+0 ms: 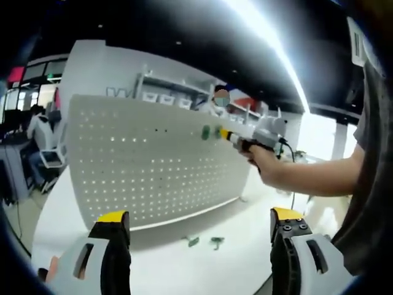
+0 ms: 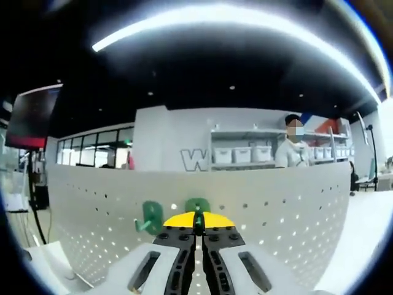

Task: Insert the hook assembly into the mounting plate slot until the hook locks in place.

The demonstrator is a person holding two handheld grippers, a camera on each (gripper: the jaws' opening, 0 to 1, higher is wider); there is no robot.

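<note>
- In the left gripper view, the left tongs are wide open and hold nothing. Their two yellow tips stand far apart near the bottom.
- Past them stands a big white board full of holes. It stands upright on a white surface.
- Near the top of the board, the right tongs reach in from the right. A person's hand holds them.
- Just beside those tips are two small green hooks on the board, one a bit further left than the other.
- On the surface, near the foot of the board, lie two more little green parts.
- In the right gripper view, the board is very close.
- The right tongs there are pressed tight together on a green hook against the board.
- Another green hook sits on the board just to the left, with its arm sticking out.
- Behind the board are white shelves with boxes, and a person in white stands there.
</note>
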